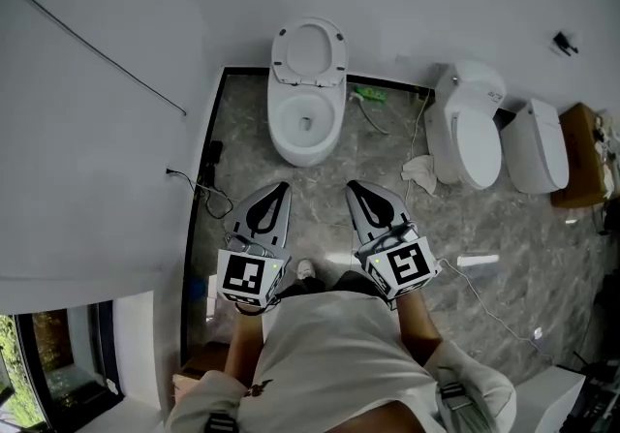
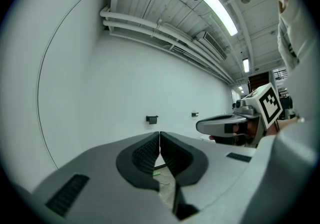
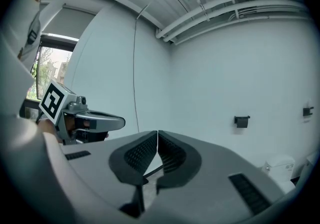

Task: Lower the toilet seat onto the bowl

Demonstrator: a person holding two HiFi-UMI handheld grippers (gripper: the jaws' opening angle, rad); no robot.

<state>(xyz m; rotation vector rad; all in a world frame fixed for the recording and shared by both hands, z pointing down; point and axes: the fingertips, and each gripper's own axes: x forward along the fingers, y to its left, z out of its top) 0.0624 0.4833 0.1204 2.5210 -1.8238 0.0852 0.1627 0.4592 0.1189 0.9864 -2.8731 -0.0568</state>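
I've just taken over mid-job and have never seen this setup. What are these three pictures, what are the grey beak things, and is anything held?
There is no robot here: a person holds a two-jaw gripper in each hand. The top-down picture comes from a camera on the person's head. The grey beaks in it are the left gripper and the right gripper. The other two pictures come from a camera riding on each gripper, looking along its jaws. Both pairs of jaws are shut, with nothing between them. Ahead on the grey floor stands a toilet bowl with its toilet seat raised upright. A second toilet, lid down, stands to its right, with a white cloth beside it.
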